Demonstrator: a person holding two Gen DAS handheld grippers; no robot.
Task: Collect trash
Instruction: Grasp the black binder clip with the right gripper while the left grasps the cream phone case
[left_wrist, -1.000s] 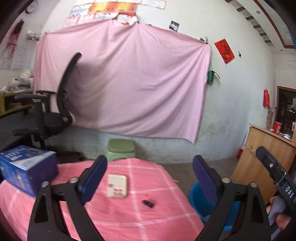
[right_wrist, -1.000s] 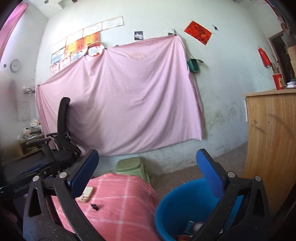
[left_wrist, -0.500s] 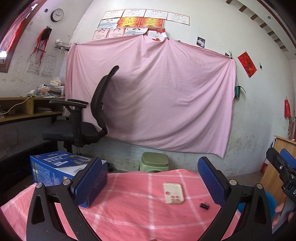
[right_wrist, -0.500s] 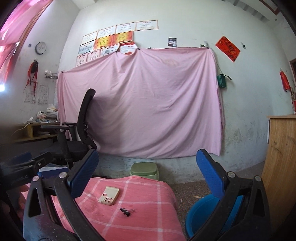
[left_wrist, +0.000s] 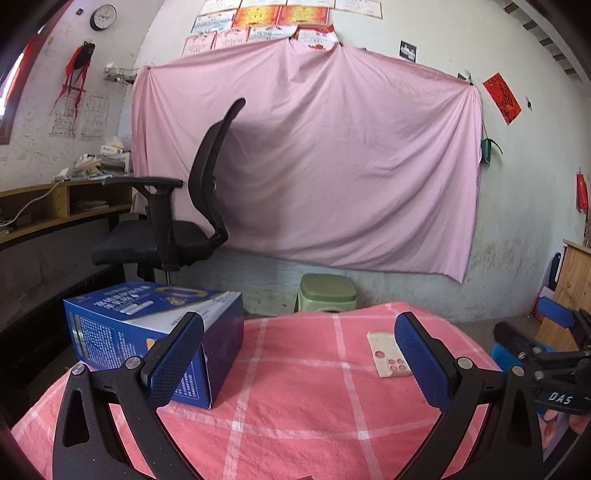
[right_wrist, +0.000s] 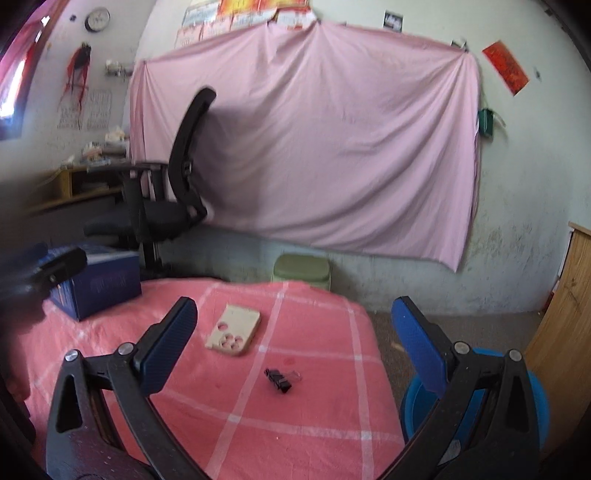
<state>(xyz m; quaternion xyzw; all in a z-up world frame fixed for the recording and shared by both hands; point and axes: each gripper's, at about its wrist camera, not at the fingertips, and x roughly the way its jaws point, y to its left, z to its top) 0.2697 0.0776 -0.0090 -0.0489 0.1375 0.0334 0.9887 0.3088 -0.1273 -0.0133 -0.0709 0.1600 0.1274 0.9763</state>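
Both grippers, left (left_wrist: 299, 354) and right (right_wrist: 293, 339), jaws wide, empty. Drop right onto clip (right_wrist: 277, 380); bin (right_wrist: 535, 402) alongside.

Black claw (left_wrist: 299, 354), blue textured pads (left_wrist: 177, 360)

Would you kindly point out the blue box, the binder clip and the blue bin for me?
blue box (left_wrist: 147, 314), left wrist view, on its printed top face.
binder clip (right_wrist: 277, 379), right wrist view, on its black body.
blue bin (right_wrist: 537, 391), right wrist view, on its rim beside the table.
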